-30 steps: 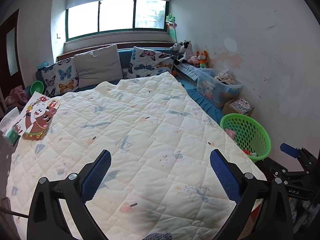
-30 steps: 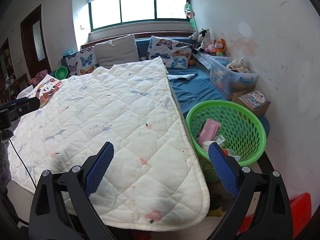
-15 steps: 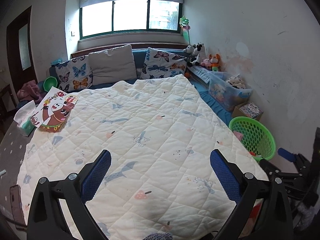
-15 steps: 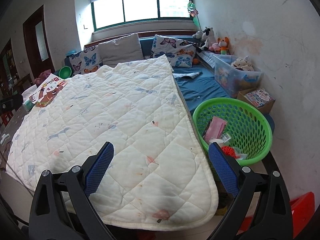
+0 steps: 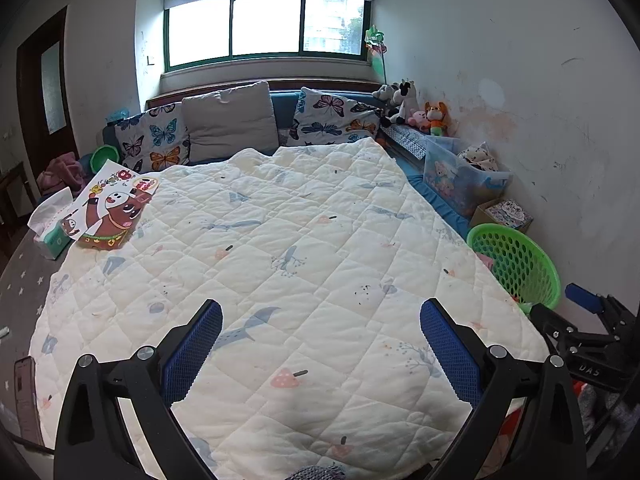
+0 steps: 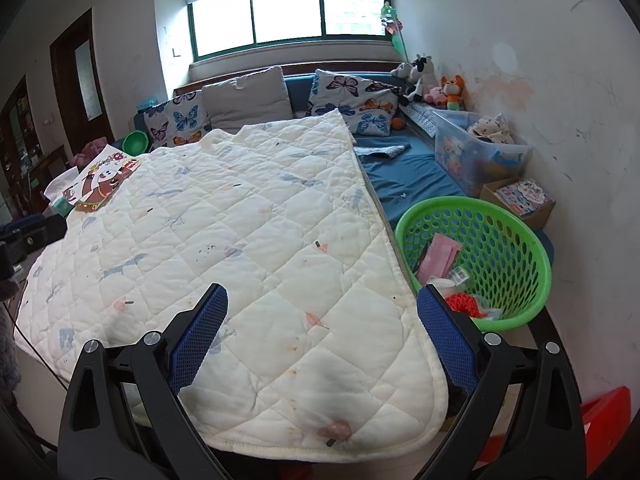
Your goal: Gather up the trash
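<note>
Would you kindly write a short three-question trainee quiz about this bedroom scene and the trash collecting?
1. True or false: both tongs, left and right, are open and empty.
2. Which side of the quilt is the green basket on: A left, B right?
3. Name the pink item lying in the basket.

Key: 1 true. 2 B. 3 a pink wrapper, beside other scraps.

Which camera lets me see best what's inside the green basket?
The right wrist view. There the green basket sits close and open toward the camera, so the pink packet and red scraps inside show. The left wrist view catches the green basket farther off, partly behind the quilt, contents mostly hidden.
</note>
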